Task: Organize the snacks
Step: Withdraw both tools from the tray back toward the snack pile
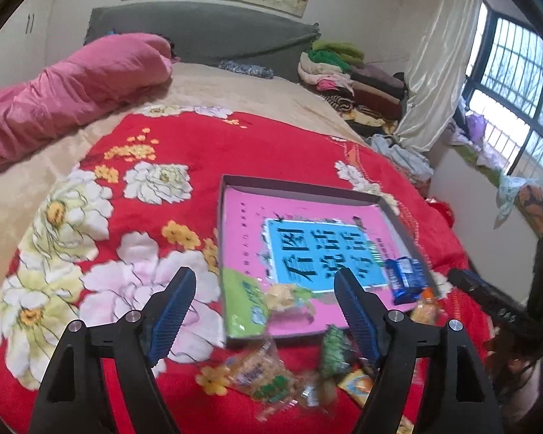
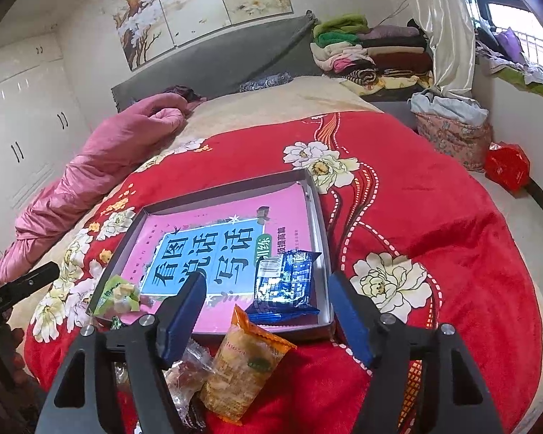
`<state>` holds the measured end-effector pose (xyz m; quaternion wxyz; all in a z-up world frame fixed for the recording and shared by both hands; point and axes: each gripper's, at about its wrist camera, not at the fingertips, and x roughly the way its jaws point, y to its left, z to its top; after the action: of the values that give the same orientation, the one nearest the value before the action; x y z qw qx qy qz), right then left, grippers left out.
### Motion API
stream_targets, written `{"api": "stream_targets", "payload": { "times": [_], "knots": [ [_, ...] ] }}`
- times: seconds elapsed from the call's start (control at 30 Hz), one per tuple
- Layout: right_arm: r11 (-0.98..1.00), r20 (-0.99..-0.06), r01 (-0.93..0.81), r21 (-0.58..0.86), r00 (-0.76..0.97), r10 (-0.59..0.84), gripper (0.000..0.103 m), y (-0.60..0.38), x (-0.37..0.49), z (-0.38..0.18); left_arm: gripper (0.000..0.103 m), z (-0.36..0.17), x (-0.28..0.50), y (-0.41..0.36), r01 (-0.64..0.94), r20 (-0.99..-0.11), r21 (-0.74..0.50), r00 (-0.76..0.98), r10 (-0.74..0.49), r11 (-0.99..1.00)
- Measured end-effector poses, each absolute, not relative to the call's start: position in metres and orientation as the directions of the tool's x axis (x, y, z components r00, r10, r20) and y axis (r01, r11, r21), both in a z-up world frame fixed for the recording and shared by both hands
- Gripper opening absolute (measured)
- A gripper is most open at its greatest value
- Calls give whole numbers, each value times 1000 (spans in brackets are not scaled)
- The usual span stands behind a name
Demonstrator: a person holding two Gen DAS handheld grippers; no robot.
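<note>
A shallow grey tray (image 1: 300, 185) (image 2: 231, 185) lined with a pink and blue book lies on a red flowered blanket. In it are a blue snack packet (image 1: 405, 279) (image 2: 285, 282) and a small green-yellow packet (image 1: 282, 294) (image 2: 117, 293). In front of the tray lie loose snacks: an orange cracker packet (image 2: 244, 361) (image 1: 426, 306), a clear cracker packet (image 1: 259, 370), a green candy (image 1: 333, 349) and a clear-wrapped sweet (image 2: 186, 369). My left gripper (image 1: 266, 276) is open and empty above the tray's near edge. My right gripper (image 2: 268, 282) is open and empty above the orange packet.
The blanket (image 1: 206, 144) covers a bed with a pink quilt (image 1: 65, 94) at the left. Folded clothes (image 2: 365, 50) are stacked at the headboard. A window (image 1: 517, 83) and a curtain are at the right. A red bag (image 2: 506, 166) lies on the floor.
</note>
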<state>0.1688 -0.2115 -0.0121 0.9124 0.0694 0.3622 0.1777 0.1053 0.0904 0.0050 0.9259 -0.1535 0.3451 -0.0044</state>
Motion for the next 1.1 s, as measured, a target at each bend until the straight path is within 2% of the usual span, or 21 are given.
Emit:
{"api": "stream_targets", "payload": {
  "times": [1.1],
  "knots": [
    [920, -621, -319, 229, 680, 390, 76, -213, 133, 3, 80, 2, 72, 25, -22, -690, -263, 703, -172, 965]
  ]
}}
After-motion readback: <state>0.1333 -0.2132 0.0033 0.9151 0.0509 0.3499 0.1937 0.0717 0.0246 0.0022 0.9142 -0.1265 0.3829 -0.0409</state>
